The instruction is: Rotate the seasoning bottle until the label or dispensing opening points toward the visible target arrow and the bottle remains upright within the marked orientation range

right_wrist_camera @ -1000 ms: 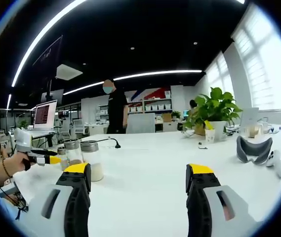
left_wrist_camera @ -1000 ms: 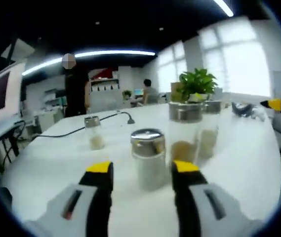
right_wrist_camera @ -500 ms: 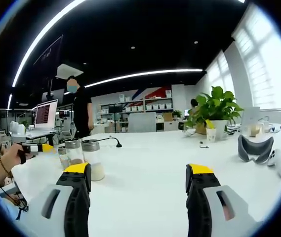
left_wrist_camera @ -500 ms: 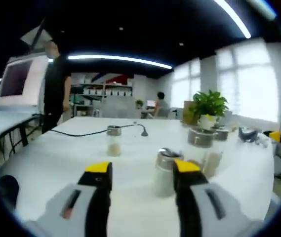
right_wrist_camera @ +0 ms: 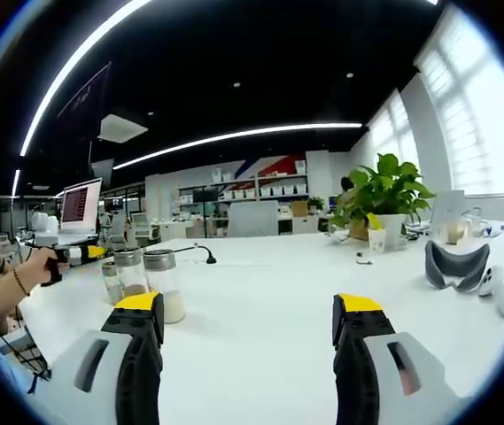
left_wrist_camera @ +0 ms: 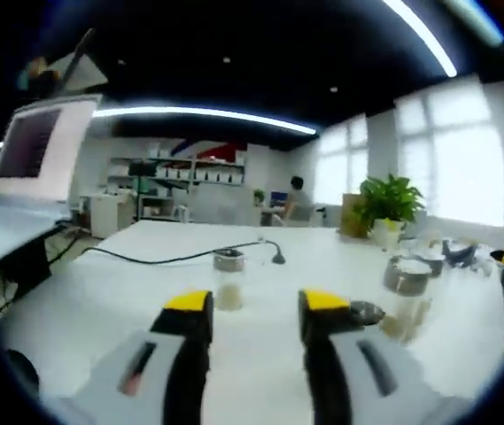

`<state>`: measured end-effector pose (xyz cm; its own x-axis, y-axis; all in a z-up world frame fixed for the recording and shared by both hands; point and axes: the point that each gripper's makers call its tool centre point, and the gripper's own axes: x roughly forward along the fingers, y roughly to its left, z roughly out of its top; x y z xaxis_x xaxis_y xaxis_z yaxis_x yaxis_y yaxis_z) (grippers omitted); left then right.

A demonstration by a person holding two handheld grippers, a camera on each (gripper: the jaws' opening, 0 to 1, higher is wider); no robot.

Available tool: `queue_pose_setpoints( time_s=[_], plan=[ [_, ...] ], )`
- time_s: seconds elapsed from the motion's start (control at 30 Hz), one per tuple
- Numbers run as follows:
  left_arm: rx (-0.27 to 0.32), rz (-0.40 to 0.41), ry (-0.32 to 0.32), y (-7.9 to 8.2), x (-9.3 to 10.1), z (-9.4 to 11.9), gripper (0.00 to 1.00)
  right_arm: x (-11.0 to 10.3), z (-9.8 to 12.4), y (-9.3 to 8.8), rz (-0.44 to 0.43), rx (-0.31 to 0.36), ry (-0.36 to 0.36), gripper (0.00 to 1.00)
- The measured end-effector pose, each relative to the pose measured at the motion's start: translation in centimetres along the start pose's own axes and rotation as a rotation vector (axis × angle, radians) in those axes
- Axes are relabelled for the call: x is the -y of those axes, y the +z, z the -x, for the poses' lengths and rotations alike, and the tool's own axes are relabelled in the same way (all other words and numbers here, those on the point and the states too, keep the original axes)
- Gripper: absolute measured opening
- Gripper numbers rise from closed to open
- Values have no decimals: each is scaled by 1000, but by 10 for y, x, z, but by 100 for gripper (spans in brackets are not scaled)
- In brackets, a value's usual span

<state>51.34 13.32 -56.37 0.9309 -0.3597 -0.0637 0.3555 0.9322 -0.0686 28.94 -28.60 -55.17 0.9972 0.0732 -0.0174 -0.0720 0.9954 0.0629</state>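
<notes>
The fingers of the left gripper (left_wrist_camera: 256, 310) are standing apart and gripping nothing, and the right gripper (right_wrist_camera: 248, 310) is gaping wide over bare white table (right_wrist_camera: 260, 283). The seasoning bottles (right_wrist_camera: 163, 285) are clustering upright toward the table's left edge; one small bottle (left_wrist_camera: 228, 278) is standing just beyond the left jaws. Clear-walled with metal caps, they are probably light, rigid and slippery, so gripping mid-body looks safest. No label, writing or arrow is readable.

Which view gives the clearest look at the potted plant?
The right gripper view: the potted plant is sharp there, leaves and white pot distinct, standing on the white table. In the left gripper view the same plant is smaller and blurred.
</notes>
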Motion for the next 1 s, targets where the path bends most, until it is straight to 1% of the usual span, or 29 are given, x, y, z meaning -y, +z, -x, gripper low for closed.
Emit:
queue_pose_setpoints(
  time_s=[0.07, 0.17, 0.23, 0.27, 0.33, 0.37, 0.4, 0.43, 0.53, 0.6, 0.63, 0.67, 0.73, 0.77, 0.8, 0.83, 0.87, 0.9, 1.0],
  plan=[
    [-27, -17, -14, -5, -2, -15, 41, -1, 0, -1, 0, -4, 0, 80],
    [-30, -30, -29, -9, 0, -38, 40, -2, -2, -2, -5, -6, 6, 80],
    [-30, -49, -38, -10, 2, -54, 42, -3, -3, -3, -7, -8, 7, 80],
    [-36, -47, -36, -11, 2, -60, 45, -3, -3, -3, -7, -10, 8, 80],
    [-31, -37, -18, -12, -1, -73, 50, -5, -3, -4, -4, -12, 11, 80],
    [-38, -33, 9, -14, -5, -78, 51, -6, -3, -4, -3, -12, 12, 80],
    [-44, -37, 41, -17, -11, -85, 50, -6, -3, -3, -2, -11, 12, 79],
    [-46, -38, 46, -18, -13, -90, 49, -5, -3, -2, 0, -9, 11, 79],
    [-48, -38, 51, -21, -16, -102, 48, -1, 0, 1, 9, 0, -3, 79],
    [-58, -34, 51, -26, -19, -110, 49, 2, 0, 1, 8, 2, -15, 79],
    [-54, -24, 41, -27, -19, -113, 49, 3, 0, 0, 7, -2, -17, 79],
    [-25, -23, 17, -25, -17, -118, 48, 3, -1, -1, 8, -7, -17, 79],
    [-38, -28, 8, -29, -21, -124, 46, 3, -1, -2, 10, -9, -17, 79],
    [-43, -28, -14, -31, -18, -126, 45, 3, -1, -1, 7, -6, -16, 79],
    [-39, -32, -19, -30, -18, -129, 44, 2, -2, -1, 2, -6, -14, 79],
    [-51, -39, -5, -31, -20, -132, 44, 1, -3, -1, -2, -7, -9, 79],
    [-50, -17, 2, -32, -22, -134, 44, -1, -4, -2, -3, -9, -4, 79],
    [-37, 27, 1, -31, -22, -136, 44, -2, -4, -3, -4, -12, 0, 79],
    [-76, 26, 16, -40, -26, -142, 44, -3, -4, -3, -6, -15, 7, 79]
  ],
)
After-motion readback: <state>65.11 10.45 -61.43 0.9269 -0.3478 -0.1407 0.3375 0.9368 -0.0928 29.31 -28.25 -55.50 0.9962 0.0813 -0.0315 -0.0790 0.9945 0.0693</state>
